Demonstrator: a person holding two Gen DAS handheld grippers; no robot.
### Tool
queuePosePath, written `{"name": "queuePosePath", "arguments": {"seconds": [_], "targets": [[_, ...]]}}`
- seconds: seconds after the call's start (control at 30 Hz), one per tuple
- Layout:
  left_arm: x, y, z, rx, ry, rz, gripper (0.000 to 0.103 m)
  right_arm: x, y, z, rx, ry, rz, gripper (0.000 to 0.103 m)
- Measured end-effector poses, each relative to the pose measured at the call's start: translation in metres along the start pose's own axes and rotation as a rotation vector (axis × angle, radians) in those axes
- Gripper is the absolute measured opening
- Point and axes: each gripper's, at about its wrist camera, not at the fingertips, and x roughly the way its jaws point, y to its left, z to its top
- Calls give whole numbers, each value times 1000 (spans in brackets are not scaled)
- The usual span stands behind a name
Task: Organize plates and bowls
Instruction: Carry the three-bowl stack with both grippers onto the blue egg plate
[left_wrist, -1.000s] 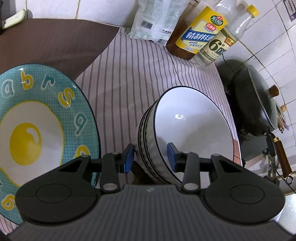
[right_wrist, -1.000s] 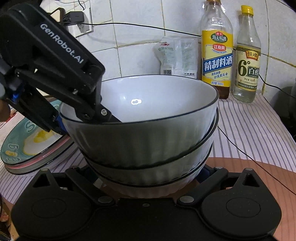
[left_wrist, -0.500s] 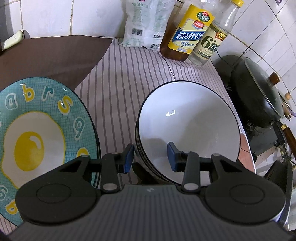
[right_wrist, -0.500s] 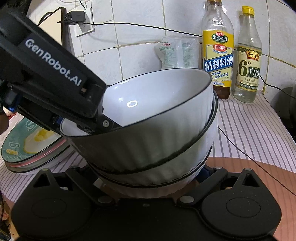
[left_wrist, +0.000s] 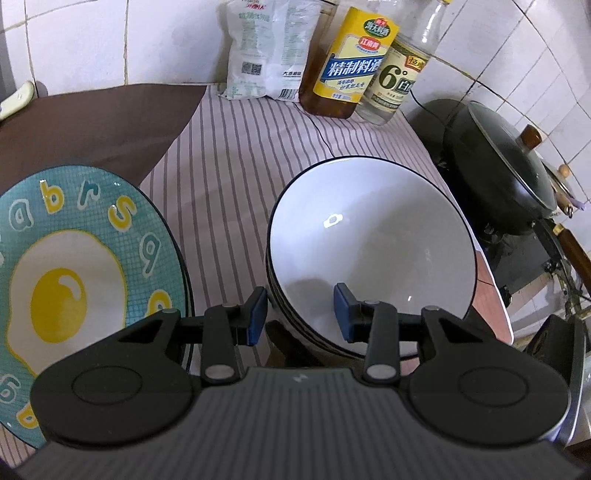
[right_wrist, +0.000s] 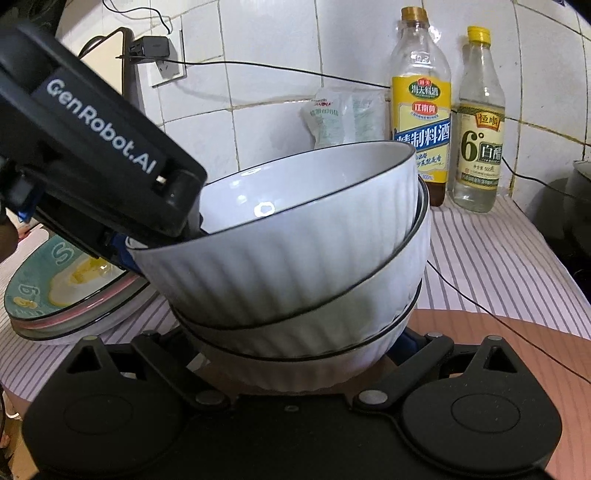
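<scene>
- Since a second ago: top bowl (right_wrist: 295, 236) tipped up at right of frame.
- Left gripper (left_wrist: 299, 314): spread, straddling your bowl's near rim, not pinching.
- Right gripper (right_wrist: 295, 354): fingertips hidden behind bowl stack (right_wrist: 314, 332); grip unreadable.
- Risk: withdraw carelessly and the tilted bowl slides toward the plates (right_wrist: 74, 295).

"GenRobot.AI" on the left gripper (right_wrist: 192, 225); "6°" on the vinegar bottle (right_wrist: 478, 122); letters "a b r s" on the plate (left_wrist: 74, 258)

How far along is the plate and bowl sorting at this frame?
Mostly done: the plates sit in one stack, and the lower bowls are nested. In hand: the left gripper straddles the rim of the top bowl, which sits tilted in the stack. The right gripper brackets the base. Left: seat that bowl level and let go.
</scene>
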Motion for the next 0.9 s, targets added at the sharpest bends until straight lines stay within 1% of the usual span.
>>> {"name": "queuePosePath", "arguments": {"seconds": [0.27, 0.53, 0.77, 0.9], "targets": [[-26, 1, -2, 28, -25, -14, 37, -16, 15, 9, -1, -51, -14, 100], [-75, 12, -5, 43, -81, -10, 37, -34, 42, 32, -49, -108, 8, 100], [-121, 36, -6, 13, -127, 44, 37, -36, 80, 57, -93, -136, 73, 100], [-139, 58, -8, -14, -138, 69, 37, -29, 102, 67, -120, -135, 117, 100]]}}
